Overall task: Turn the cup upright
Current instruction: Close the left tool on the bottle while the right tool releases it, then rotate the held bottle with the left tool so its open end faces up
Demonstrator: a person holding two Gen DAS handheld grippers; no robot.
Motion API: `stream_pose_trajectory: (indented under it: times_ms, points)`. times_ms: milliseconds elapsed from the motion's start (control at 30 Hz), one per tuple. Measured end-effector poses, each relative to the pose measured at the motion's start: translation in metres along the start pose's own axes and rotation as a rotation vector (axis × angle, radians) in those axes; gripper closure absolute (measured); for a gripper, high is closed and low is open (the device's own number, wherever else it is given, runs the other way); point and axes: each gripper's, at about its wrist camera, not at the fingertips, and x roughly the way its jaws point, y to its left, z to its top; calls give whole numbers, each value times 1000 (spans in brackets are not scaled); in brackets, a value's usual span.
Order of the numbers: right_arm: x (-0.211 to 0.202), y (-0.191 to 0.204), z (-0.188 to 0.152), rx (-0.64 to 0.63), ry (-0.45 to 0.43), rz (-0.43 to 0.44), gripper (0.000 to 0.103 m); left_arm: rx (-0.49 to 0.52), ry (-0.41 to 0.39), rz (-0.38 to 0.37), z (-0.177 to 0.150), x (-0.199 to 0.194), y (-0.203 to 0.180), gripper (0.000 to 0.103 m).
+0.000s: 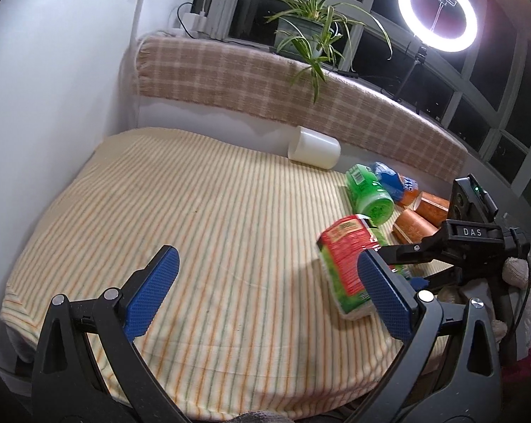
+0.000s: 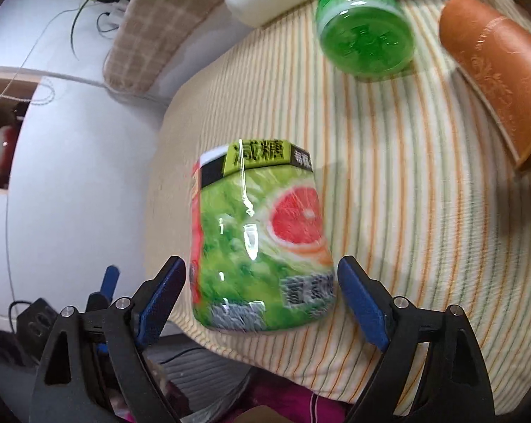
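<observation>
A green cup with a grapefruit picture and a red label (image 2: pixel 262 243) lies between the fingers of my right gripper (image 2: pixel 262 296); the blue pads stand just beside its sides with small gaps, so the gripper is open. In the left wrist view the same cup (image 1: pixel 346 264) lies on its side, blurred, on the striped cloth (image 1: pixel 195 229), with the right gripper's black body (image 1: pixel 477 239) at the right. My left gripper (image 1: pixel 265 296) is open and empty above the cloth, its right pad next to the cup.
A white cup (image 1: pixel 315 148) lies by the back wall. A green cup (image 1: pixel 369 194), a blue-orange one (image 1: pixel 396 181) and two brown cups (image 1: pixel 417 222) lie at the right. A plaid cushion (image 1: pixel 265 81), a plant (image 1: pixel 307 24) and a ring light (image 1: pixel 438 12) stand behind.
</observation>
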Motion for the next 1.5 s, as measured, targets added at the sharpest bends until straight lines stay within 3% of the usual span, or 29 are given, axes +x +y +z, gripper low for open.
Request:
stream_pose_trajectory:
  times_ms: [200,400,600,1033,1300,1400,1500]
  points:
    - [-28,9,-6,-39,-63,-13,14,-37,76,-88,4,13,-2,0]
    - [-74,4,-32,-77,-207,-46,14,-119,218,-251,15,39,-7,1]
    - [-104,-25,-62,8,-319,-49,14,-245,373,-393,20,69,-10,4]
    - [-142,-77,-97,155,-426,-72,14,-416,559,-454,11,134,-8,11]
    - [-141,-81,-99,158,-420,-78,14,-441,599,-459,4,146,-11,11]
    - [-140,-82,-99,160,-418,-79,14,-437,615,-456,3,150,-15,20]
    - [-140,-84,-99,166,-419,-82,14,-453,623,-462,1,153,-15,21]
